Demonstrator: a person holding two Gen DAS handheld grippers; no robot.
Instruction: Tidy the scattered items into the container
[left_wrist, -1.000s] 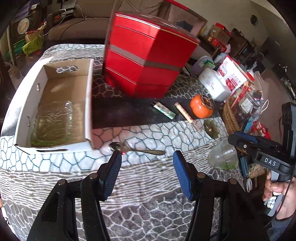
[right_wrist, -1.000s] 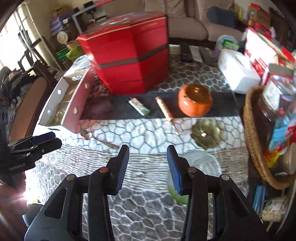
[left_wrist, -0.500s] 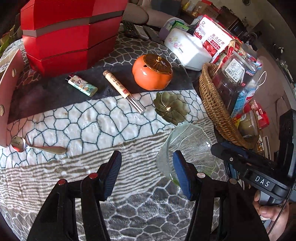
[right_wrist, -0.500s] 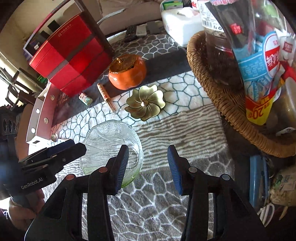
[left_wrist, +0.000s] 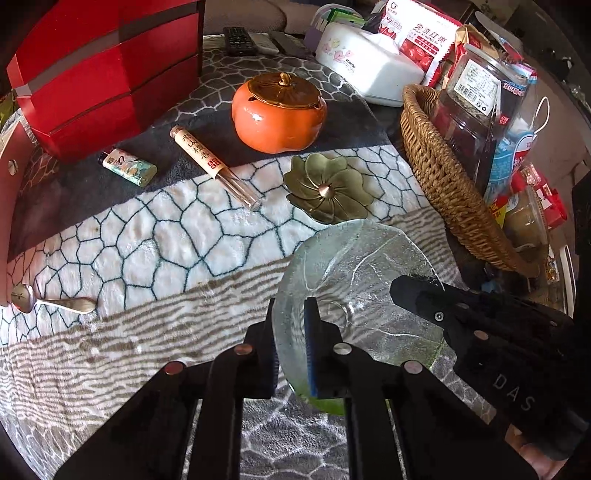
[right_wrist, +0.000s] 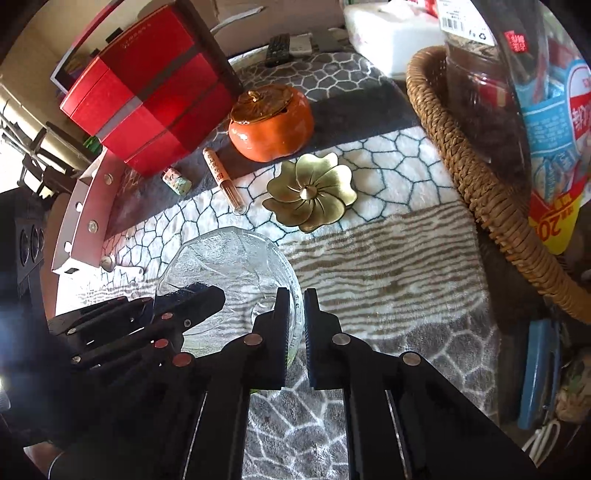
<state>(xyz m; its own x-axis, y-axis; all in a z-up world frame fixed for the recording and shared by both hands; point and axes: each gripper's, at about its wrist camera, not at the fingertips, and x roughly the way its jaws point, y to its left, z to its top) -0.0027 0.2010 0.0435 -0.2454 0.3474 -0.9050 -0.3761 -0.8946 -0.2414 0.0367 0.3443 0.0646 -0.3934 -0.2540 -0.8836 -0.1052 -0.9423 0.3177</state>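
Note:
A clear glass bowl sits on the patterned cloth near the front; it also shows in the right wrist view. My left gripper is shut on the bowl's left rim. My right gripper is shut on its right rim. A brass flower dish, an orange pumpkin jar, an incense tube, a lighter and a spoon lie scattered. The cardboard box's edge shows at the left.
A red stacked box stands at the back left. A wicker basket full of jars and packets is on the right. A white tissue box and remote controls lie at the back.
Both grippers swung from the box side to the glass bowl, moved in and closed on its opposite rims. One second ago both were open.

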